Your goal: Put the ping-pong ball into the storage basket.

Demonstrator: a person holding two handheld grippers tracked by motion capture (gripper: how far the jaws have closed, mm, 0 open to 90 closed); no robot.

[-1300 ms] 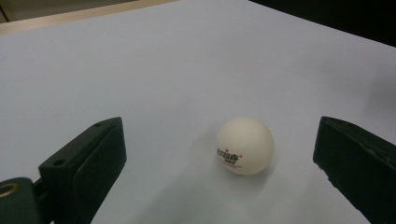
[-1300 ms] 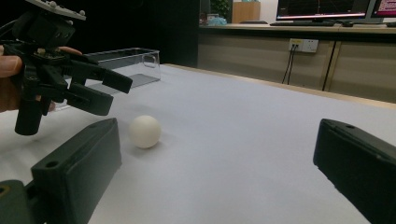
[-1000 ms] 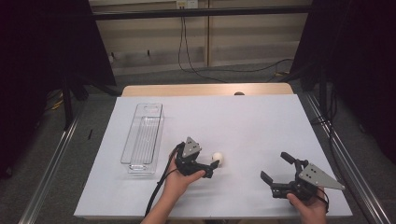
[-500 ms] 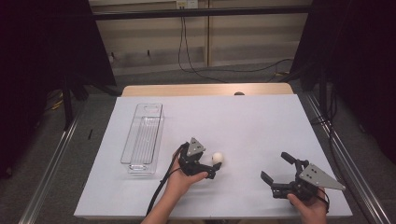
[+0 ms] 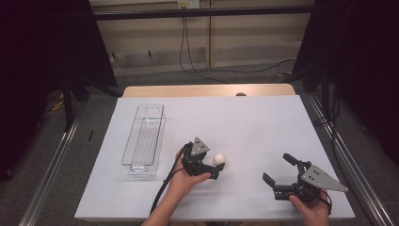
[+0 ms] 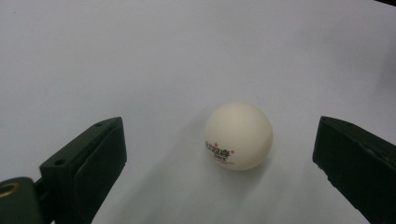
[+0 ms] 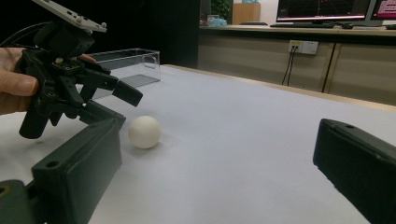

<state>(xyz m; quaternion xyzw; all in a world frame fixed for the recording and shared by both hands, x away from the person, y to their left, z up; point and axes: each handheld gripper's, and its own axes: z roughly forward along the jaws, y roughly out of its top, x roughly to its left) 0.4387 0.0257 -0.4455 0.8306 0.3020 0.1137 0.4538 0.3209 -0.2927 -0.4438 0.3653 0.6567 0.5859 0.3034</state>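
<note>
A cream table-tennis ball (image 5: 219, 159) with a small printed mark rests on the white table sheet (image 5: 244, 122). My left gripper (image 5: 217, 168) is open, one jaw on each side of the ball and neither touching it. In the left gripper view the ball (image 6: 239, 136) sits between the wide-apart jaws of that gripper (image 6: 224, 156). My right gripper (image 5: 279, 169) stands open and holds nothing near the front right edge. The right gripper view (image 7: 219, 163) looks across at the ball (image 7: 144, 132) and the left gripper (image 7: 127, 108).
A long clear plastic bin (image 5: 143, 141) lies at the left of the sheet, also seen as the bin (image 7: 126, 63) behind the left hand. A black cable (image 5: 162, 188) trails from the left gripper toward the front edge.
My left gripper has crept slightly to the right toward the ball. The ball and the right gripper have stayed where they were.
</note>
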